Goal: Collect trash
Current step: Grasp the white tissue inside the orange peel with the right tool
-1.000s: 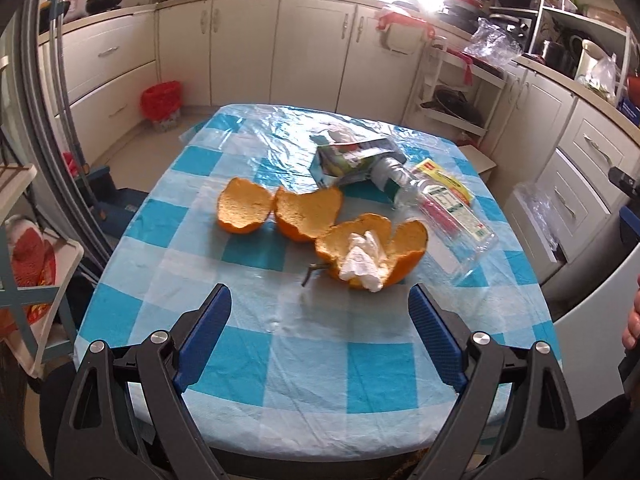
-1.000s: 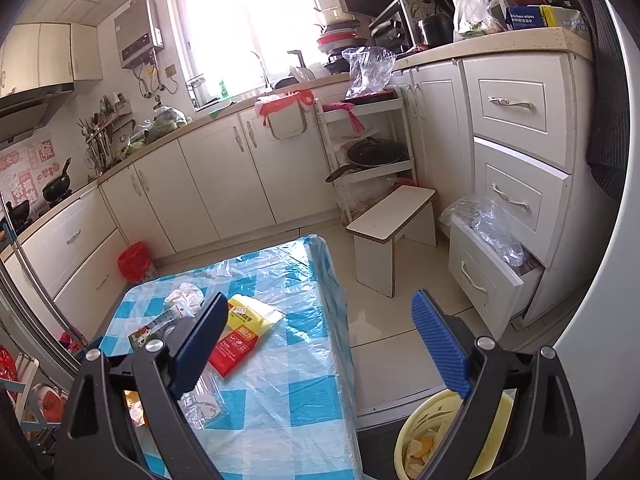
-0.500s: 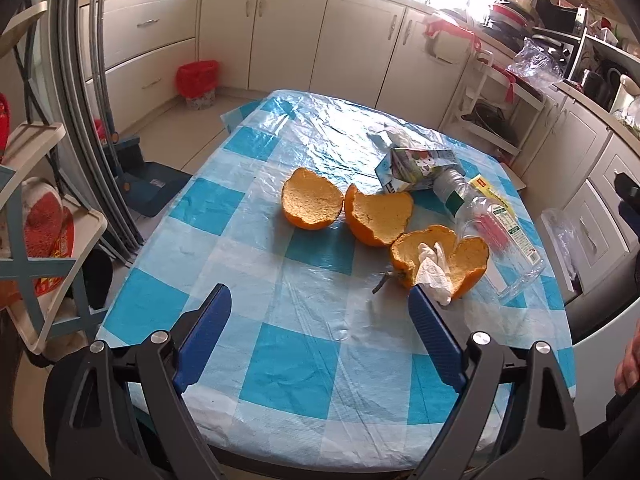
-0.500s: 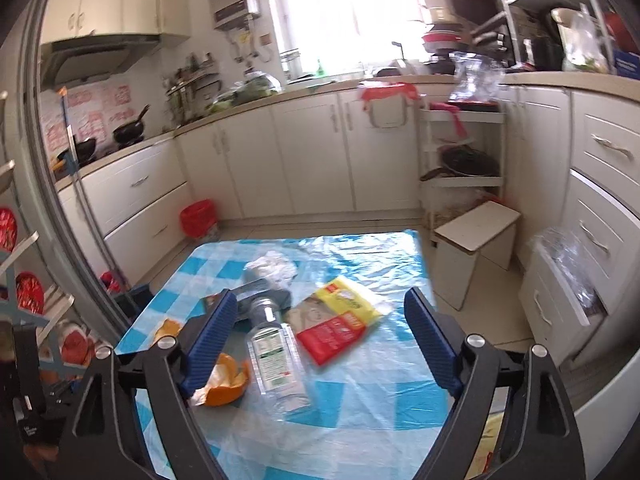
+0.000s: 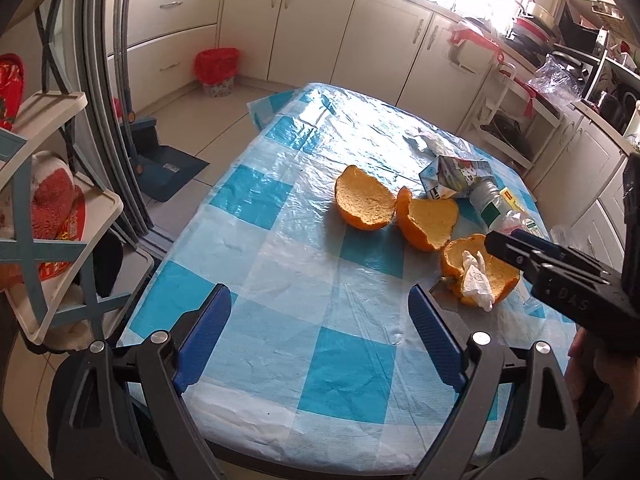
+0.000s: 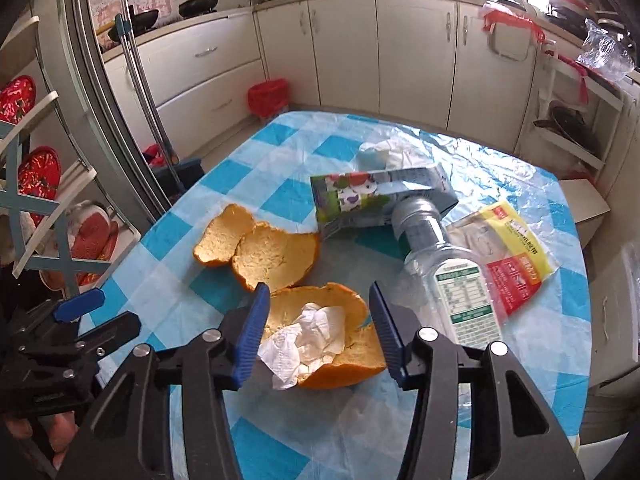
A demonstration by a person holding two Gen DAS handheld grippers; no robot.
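Trash lies on a blue-and-white checked table (image 5: 280,264). Three orange peel pieces lie in a row; the nearest peel (image 6: 344,308) (image 5: 496,276) holds a crumpled white tissue (image 6: 308,336) (image 5: 476,280). My right gripper (image 6: 316,336) is open, its jaws on either side of this peel, just above it. The other peels (image 6: 272,256) (image 5: 364,200) lie beyond. A carton (image 6: 360,196), a clear bottle (image 6: 444,272) and a yellow-red wrapper (image 6: 516,256) lie to the right. My left gripper (image 5: 320,332) is open and empty over the table's near edge.
A crumpled plastic wrap (image 6: 388,152) lies at the table's far side. A red bin (image 5: 216,68) stands on the floor by the cabinets. A shelf rack (image 5: 44,200) stands left of the table. A blue dustpan (image 5: 168,164) is on the floor.
My right gripper swung from the floor side over the table and came down around the nearest peel, with its jaws narrowed. My left gripper drifted left, so the trash sits further right in its view.
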